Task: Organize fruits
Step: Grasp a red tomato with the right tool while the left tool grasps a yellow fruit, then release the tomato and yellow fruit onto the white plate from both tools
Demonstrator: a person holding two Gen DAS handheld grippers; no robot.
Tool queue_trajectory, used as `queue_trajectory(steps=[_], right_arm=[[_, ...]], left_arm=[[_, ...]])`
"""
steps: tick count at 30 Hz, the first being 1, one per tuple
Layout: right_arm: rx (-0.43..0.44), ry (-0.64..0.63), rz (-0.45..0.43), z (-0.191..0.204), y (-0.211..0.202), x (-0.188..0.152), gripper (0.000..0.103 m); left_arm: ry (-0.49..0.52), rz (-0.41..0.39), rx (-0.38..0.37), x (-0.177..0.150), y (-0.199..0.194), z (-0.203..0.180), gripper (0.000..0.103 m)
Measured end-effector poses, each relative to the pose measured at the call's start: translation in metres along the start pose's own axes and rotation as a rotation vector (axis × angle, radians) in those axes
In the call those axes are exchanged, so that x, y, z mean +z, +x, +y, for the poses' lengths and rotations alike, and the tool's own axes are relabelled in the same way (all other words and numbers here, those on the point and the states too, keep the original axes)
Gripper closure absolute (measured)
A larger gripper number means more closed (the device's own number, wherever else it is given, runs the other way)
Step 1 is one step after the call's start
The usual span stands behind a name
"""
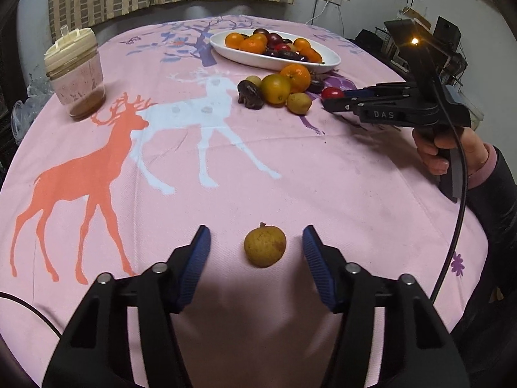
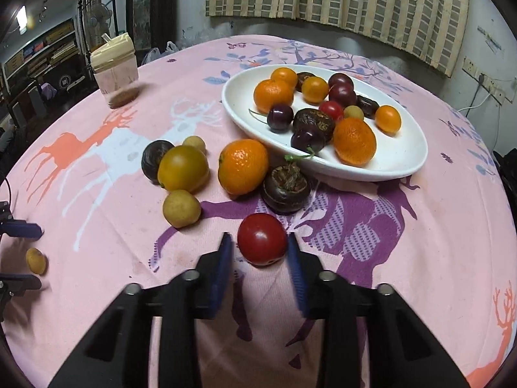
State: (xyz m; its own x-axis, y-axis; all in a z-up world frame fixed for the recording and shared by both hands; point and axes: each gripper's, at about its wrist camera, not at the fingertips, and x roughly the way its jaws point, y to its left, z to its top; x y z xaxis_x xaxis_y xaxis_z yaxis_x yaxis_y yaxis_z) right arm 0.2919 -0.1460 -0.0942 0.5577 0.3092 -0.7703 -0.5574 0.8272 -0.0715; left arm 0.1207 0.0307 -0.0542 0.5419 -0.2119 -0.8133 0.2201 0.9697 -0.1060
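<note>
Left gripper fingers apart, longan centred between, untouched. Right gripper fingers straddle cherry tomato, contact unclear, just before white plate. Bare desk around longan.

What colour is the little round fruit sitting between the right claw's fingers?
Glossy red: the tomato between the right claw fingers, clearest in the right wrist view.

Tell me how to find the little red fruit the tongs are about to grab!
Start at the white oval dish of fruit on the pink deer tablecloth. Come toward the camera past the loose pile beside it, past the dark water chestnut. There, on the purple deer print between the blue pads of the right tongs, sits the cherry tomato, the only shiny red fruit outside the dish.
</note>
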Motion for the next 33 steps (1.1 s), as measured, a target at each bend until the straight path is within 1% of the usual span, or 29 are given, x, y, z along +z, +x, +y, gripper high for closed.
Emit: queue_trajectory(steps=[2, 3, 5, 6, 7, 11, 13, 15, 20, 22, 23, 26, 29, 30, 32, 33], right_arm=[[0.001, 0.000, 0.001, 0.000, 0.000, 0.000, 0.073], [0.001, 0.000, 0.002, 0.000, 0.000, 0.000, 0.074], [0.003, 0.001, 0.004, 0.000, 0.000, 0.000, 0.074], [0.003, 0.002, 0.004, 0.000, 0.000, 0.000, 0.074], [0.003, 0.003, 0.005, 0.000, -0.001, 0.000, 0.074], [0.007, -0.003, -0.004, 0.001, -0.004, 0.001, 0.074], [0.010, -0.003, -0.016, 0.001, -0.009, 0.001, 0.074], [0.019, -0.002, -0.028, 0.001, -0.015, 0.002, 0.074], [0.041, 0.047, -0.098, -0.009, -0.033, 0.005, 0.075], [0.046, 0.081, -0.119, -0.017, -0.036, 0.007, 0.075], [0.053, 0.096, -0.128, -0.021, -0.038, 0.009, 0.075], [0.054, 0.130, -0.162, -0.033, -0.041, 0.019, 0.075], [0.034, 0.200, -0.212, -0.053, -0.037, 0.040, 0.075], [0.026, 0.230, -0.230, -0.061, -0.034, 0.048, 0.074], [-0.006, 0.273, -0.270, -0.075, -0.026, 0.062, 0.072], [-0.029, 0.288, -0.286, -0.081, -0.021, 0.067, 0.070]], left_arm=[[0.012, 0.001, -0.001, 0.000, 0.001, -0.003, 0.060], [0.017, 0.006, -0.009, 0.001, 0.002, -0.004, 0.067], [0.023, 0.011, -0.014, 0.001, 0.002, -0.006, 0.071], [0.025, 0.014, -0.011, 0.001, 0.002, -0.006, 0.077], [0.026, 0.018, -0.011, 0.001, 0.002, -0.007, 0.078], [0.011, 0.026, -0.041, 0.006, 0.001, -0.005, 0.078], [0.012, 0.013, -0.048, 0.015, -0.001, -0.006, 0.078], [0.013, -0.013, -0.060, 0.030, -0.004, -0.005, 0.078], [0.041, -0.104, -0.037, 0.092, -0.003, -0.004, 0.078], [0.024, -0.134, -0.072, 0.125, 0.004, -0.002, 0.078], [0.020, -0.142, -0.081, 0.136, 0.007, -0.002, 0.078], [0.020, -0.166, -0.075, 0.188, 0.031, -0.006, 0.078], [0.018, -0.158, -0.070, 0.239, 0.064, -0.011, 0.078], [0.018, -0.157, -0.065, 0.251, 0.075, -0.013, 0.078], [0.012, -0.162, -0.030, 0.274, 0.097, -0.015, 0.078], [0.006, -0.166, 0.002, 0.284, 0.107, -0.015, 0.071]])
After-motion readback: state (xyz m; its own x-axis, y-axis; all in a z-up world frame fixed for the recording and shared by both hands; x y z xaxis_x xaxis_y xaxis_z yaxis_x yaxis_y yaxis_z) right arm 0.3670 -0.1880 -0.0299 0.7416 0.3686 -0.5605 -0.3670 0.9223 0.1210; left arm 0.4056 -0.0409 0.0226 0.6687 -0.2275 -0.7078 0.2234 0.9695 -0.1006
